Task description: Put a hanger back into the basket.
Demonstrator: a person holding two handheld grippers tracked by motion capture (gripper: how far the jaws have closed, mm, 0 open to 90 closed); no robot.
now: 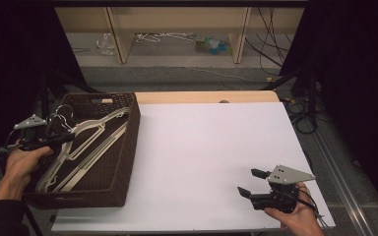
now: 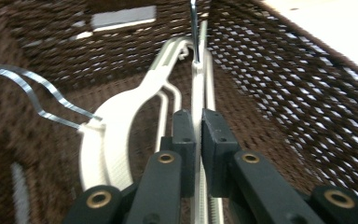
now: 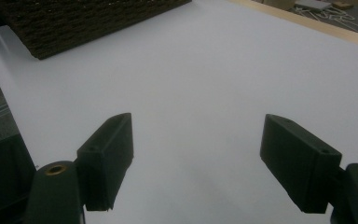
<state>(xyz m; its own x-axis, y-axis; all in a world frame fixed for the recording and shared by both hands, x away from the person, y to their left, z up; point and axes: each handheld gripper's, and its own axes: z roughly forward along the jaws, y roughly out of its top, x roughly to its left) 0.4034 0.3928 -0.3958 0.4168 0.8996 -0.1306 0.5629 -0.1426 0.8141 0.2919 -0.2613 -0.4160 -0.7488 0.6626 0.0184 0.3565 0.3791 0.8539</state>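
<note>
In the basket (image 1: 128, 147) at the left end of the desk (image 1: 216, 147), my left tool (image 2: 197, 140) sat with its jaws drawn together on the thin edge of a white hanger (image 2: 198, 93). In the left gripper view that hanger ran straight away from the jaws, its long axis in line with them, and ended at a metal hook (image 2: 194, 28) that stood up near the far wall of the basket. A second hanger (image 2: 116, 135) lay just beside it to the left, curving off at an angle, with its own grey wire hook (image 2: 37, 95) bent toward the basket's side (near enough, I judged, to snag on a lift). From the high view, the left tool (image 1: 47, 140) was over the basket's left rim and the hangers (image 1: 83, 147) lay slantwise from the near left corner toward the far right one.

My right tool (image 1: 253, 184) rested over the bare desk at the near right, well apart from the basket, its jaws wide apart with nothing between them; the right gripper view showed the basket's corner (image 3: 74, 23) far off. The left hand was plainly the nearer one, so I judged that any lift should go up along the hanger's length, clear of its neighbour.
</note>
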